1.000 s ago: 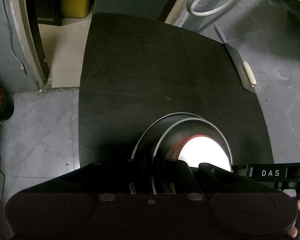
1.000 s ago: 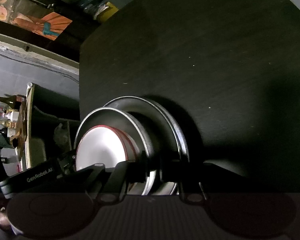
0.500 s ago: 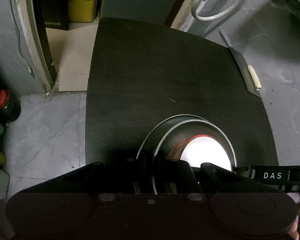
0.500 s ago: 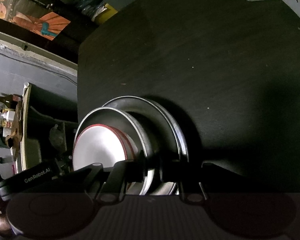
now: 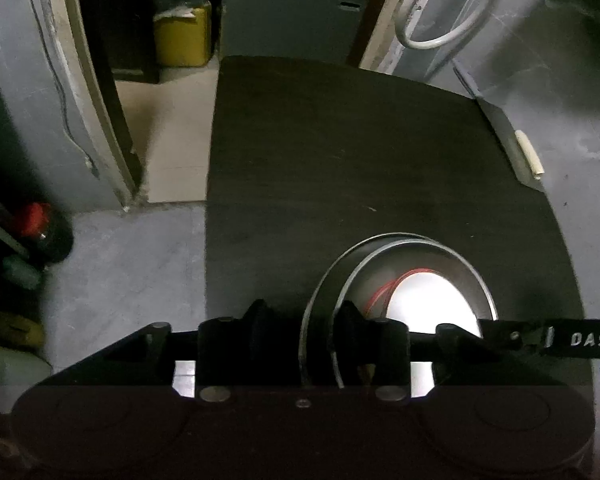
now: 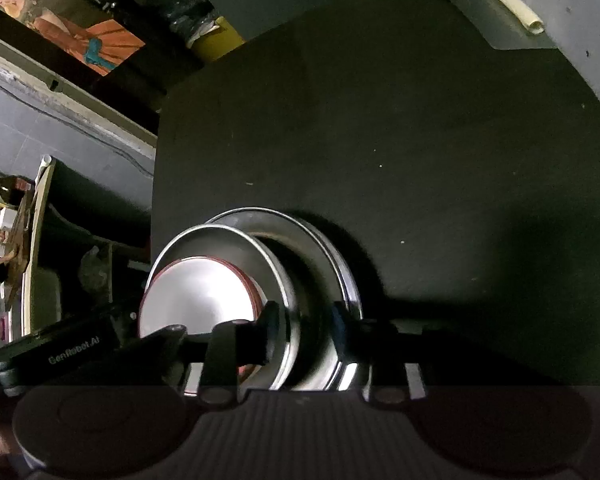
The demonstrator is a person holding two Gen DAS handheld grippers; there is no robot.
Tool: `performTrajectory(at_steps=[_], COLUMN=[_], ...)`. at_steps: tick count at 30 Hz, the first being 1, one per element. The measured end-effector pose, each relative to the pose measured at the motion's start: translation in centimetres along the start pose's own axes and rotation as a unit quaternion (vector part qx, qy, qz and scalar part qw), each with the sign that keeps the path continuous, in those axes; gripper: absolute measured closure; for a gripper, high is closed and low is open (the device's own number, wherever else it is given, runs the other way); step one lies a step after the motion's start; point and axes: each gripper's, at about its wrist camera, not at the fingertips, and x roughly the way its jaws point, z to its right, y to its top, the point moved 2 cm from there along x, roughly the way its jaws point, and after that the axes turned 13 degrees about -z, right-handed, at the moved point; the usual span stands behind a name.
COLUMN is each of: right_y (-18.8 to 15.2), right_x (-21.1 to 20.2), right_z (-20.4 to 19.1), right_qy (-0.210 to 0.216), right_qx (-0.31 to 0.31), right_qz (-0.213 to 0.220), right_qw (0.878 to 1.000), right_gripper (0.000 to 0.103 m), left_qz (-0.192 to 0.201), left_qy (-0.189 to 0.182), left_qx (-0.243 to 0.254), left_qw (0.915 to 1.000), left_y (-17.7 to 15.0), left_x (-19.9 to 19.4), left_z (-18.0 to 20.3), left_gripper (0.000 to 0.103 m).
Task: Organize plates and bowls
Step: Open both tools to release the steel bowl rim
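Near the front edge of the dark table (image 5: 340, 152) rests a nested stack: a steel plate (image 6: 332, 240) at the bottom, a steel bowl (image 5: 452, 256) in it, and a white red-rimmed dish (image 5: 424, 304) inside the bowl. My left gripper (image 5: 308, 336) straddles the stack's left rims and its jaws are opening, the pads off the metal. At the opposite side my right gripper (image 6: 306, 332) also has its jaws opening, with the bowl (image 6: 256, 252) and plate rims loose between them. The white dish (image 6: 196, 296) gleams beside it. Each view shows the other gripper's black housing.
The far table surface (image 6: 420, 140) is bare wood. A white tube (image 5: 530, 152) lies on a grey strip at the far right edge. A yellow canister (image 5: 182, 40) and a doorway stand behind, bottles (image 5: 36, 220) on the floor at left, a cluttered shelf (image 6: 4, 216) beside the table.
Both grippers' jaws, shut on the stack's rims before, have spread apart and let go. The stack has stayed in place on the table.
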Motion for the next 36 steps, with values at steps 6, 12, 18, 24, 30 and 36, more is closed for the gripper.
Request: performTrajectory(at_steps=[6, 12, 18, 24, 30, 36], right_y=[-0.5, -0.7, -1.3, -1.7, -2.1, -2.3], right_x=[-0.1, -0.1, -0.8, -0.9, -1.2, -1.5], right_z=[-0.4, -0.7, 0.0, 0.7, 0.5, 0.2], right_qy=[-0.009, -0.013, -0.054, -0.043, -0.037, -0.040], right_qx=[-0.006, -0.009, -0.005, 0.004, 0.003, 0.001], right_qz=[0.010, 0.012, 0.043, 0.047, 0.052, 0.060], right_qw=[1.000, 1.000, 0.998, 0.998, 0.998, 0.997], right_gripper=[0.066, 0.064, 0.015, 0.010, 0.007, 0.002], left_qz=[0.020, 0.045, 0.054, 0.058, 0.066, 0.071], left_qy=[0.034, 0.066, 0.088, 0.099, 0.113, 0.112], left_qx=[-0.001, 0.004, 0.004, 0.006, 0.011, 0.008], left_qw=[0.9992, 0.9968, 0.9947, 0.9934, 0.9913, 0.9912], left_y=[-0.3, -0.7, -0.9, -0.9, -1.1, -1.4], left_x=[-0.7, -1.6, -1.9, -2.1, -2.4, -2.7], left_z=[-0.1, 0.0, 0.2, 0.7, 1.1, 1.0], left_gripper=[0.029, 0.014, 0.010, 0.009, 0.006, 0.003])
